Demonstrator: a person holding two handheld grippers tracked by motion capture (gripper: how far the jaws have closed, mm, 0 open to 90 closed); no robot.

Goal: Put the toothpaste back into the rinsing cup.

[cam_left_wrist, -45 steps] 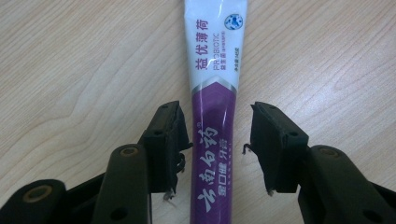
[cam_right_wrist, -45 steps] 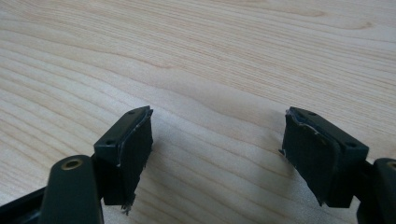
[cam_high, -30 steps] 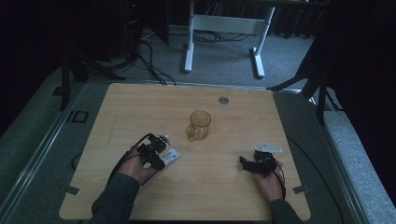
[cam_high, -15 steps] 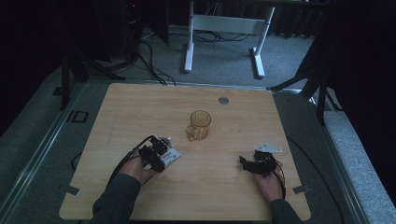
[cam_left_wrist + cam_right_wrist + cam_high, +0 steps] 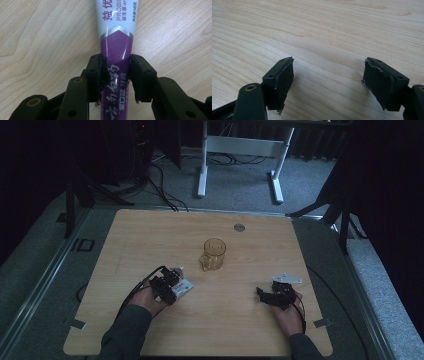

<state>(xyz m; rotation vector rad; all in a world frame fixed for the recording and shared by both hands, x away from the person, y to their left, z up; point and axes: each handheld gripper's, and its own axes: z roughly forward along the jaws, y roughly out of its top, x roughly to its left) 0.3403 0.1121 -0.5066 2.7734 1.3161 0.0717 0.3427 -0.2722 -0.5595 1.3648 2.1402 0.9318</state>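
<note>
The left tool [image 5: 116, 75] grips a purple-and-white toothpaste tube [image 5: 117, 32] that lies flat on the wooden table [image 5: 150, 235]. Its jaws have just been closing, and both pads now press the tube's purple sides near the crimped tail, with the white printed part and cap end running away ahead of the tool. The risk, as I judge it: a soft, tapered tube can squash or slide out forward when lifted, because the hold sits far from the heavier cap end, which would sag or swing. Squeezing harder could also force paste toward the cap. The left hand [image 5: 145, 299] lies low over the table, the tool angled down and forward toward the glass mug [image 5: 213, 254], which stands upright ahead and to the right of it, well apart.

The right tool [image 5: 328, 82] stands wide, with bare wood between its pads and nothing held. The right hand [image 5: 285, 312] rests low on the table, the tool pointing left, well apart from mug and tube.
</note>
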